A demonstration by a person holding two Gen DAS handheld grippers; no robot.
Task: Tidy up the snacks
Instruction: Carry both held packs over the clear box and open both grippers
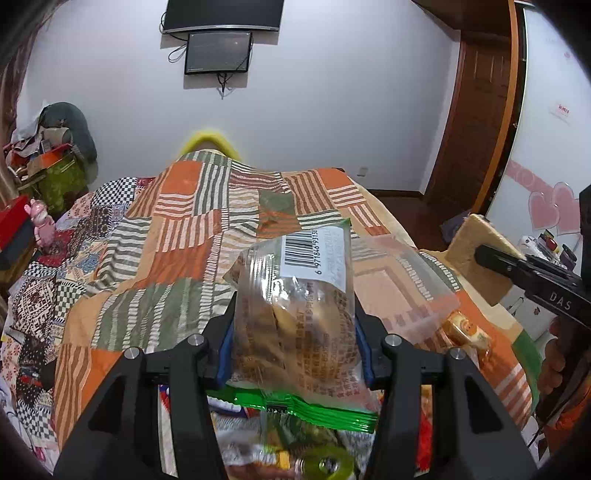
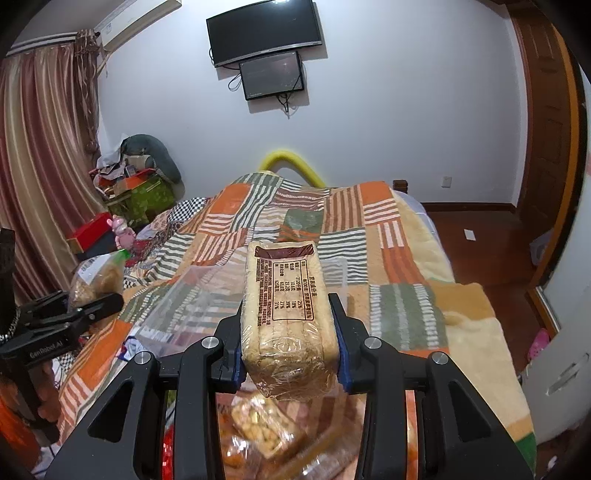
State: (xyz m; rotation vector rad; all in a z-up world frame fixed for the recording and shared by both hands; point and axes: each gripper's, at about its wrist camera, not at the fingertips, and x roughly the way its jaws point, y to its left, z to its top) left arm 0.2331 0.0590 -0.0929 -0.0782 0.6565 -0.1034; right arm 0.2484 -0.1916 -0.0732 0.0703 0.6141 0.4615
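Observation:
My left gripper [image 1: 293,332] is shut on a clear snack bag with green trim and a barcode [image 1: 295,302], held above the bed; the bag also shows at the left of the right wrist view [image 2: 98,275]. My right gripper [image 2: 288,332] is shut on a wrapped loaf of sliced bread [image 2: 286,306], held up over the bed; the loaf also shows in the left wrist view [image 1: 480,254]. A clear plastic container [image 1: 402,280] lies on the patchwork blanket [image 1: 177,229] between the two grippers; it also shows in the right wrist view [image 2: 192,299]. More snack packets [image 2: 266,428] lie blurred below both grippers.
A small orange snack packet [image 1: 465,328] lies by the container. A pink toy [image 2: 123,230] and red boxes [image 2: 90,230] sit left of the bed. Clutter [image 2: 136,177] is piled in the corner. Screens [image 2: 264,35] hang on the wall. A wooden door [image 1: 476,122] is on the right.

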